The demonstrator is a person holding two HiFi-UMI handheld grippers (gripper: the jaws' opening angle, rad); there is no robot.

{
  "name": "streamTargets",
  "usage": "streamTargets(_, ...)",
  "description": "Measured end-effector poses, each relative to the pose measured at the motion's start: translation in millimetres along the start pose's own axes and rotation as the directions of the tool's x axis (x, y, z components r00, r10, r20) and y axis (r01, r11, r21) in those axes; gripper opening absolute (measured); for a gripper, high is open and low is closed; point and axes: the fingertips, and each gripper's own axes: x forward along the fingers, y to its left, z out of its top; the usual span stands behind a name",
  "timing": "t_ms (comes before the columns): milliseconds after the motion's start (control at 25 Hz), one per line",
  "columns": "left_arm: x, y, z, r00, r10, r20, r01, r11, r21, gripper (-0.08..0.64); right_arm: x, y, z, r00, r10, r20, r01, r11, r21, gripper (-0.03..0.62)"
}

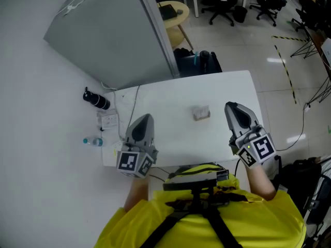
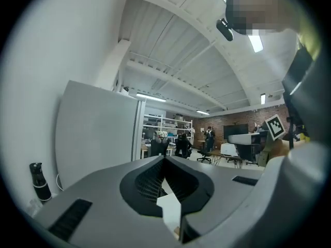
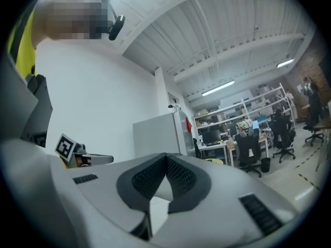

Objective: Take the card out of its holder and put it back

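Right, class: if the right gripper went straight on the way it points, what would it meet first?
Probably the grey partition, which stands dead ahead of the right gripper past the table; depth is unclear. The card holder lies to its left, off that line.

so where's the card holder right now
In the head view the card holder sits on the white table, between the left hand-held gripper and the right hand-held gripper, nearer the right.

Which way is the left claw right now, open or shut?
Shut. In its own view the left claw shows both tips meeting, with nothing between them.
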Motion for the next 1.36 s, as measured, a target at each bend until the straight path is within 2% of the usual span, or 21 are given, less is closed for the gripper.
streamTargets(160, -17.0, 2.9, 9.1, 0.996, 0.068, 0.049, -0.069, 0.998, 0.005, 0.003, -1.3, 0.8, 10.6, 1.0, -0.012, 0.014, 0.012, 1.0, -0.008, 0.006)
streamTargets(320, -20.5, 12.1, 4.5, 0.992, 0.108, 0.062, -0.109, 0.994, 0.022, 0.003, -0.1, 6.2, 4.5, 1.0, -0.003, 0.0, 0.003, 1.0, -0.016, 0.005)
streamTargets(520, -21.1, 16.5, 7.7, 0.991, 0.106, 0.086, -0.108, 0.994, 0.028, 0.003, 2.5, 5.5, -3.7, 1.0, -0.027, -0.011, 0.027, 1.0, -0.013, 0.005)
streamTargets(720, -23.3, 23.2, 5.9, 0.992, 0.108, 0.071, -0.111, 0.993, 0.039, 0.003, 6.7, 11.7, -3.2, 1.0, -0.023, -0.006, 0.023, 1.0, -0.016, 0.005)
streamTargets(840, -20.3, 22.3, 2.7, 0.995, 0.081, 0.058, -0.083, 0.996, 0.036, 0.004, 9.2, 12.6, -7.0, 1.0, -0.025, -0.016, 0.025, 1.0, -0.016, 0.005)
streamTargets(960, -18.6, 17.7, 1.4, 0.997, 0.056, 0.053, -0.058, 0.997, 0.041, 0.074, 11.6, 14.6, -11.7, 0.999, -0.024, -0.028, 0.023, 1.0, -0.019, 0.005)
streamTargets(1360, -25.1, 23.5, -3.4, 0.997, 0.074, 0.038, -0.075, 0.997, 0.035, 0.06, 19.9, 23.5, -19.0, 0.999, -0.009, -0.041, 0.008, 1.0, -0.017, 0.005)
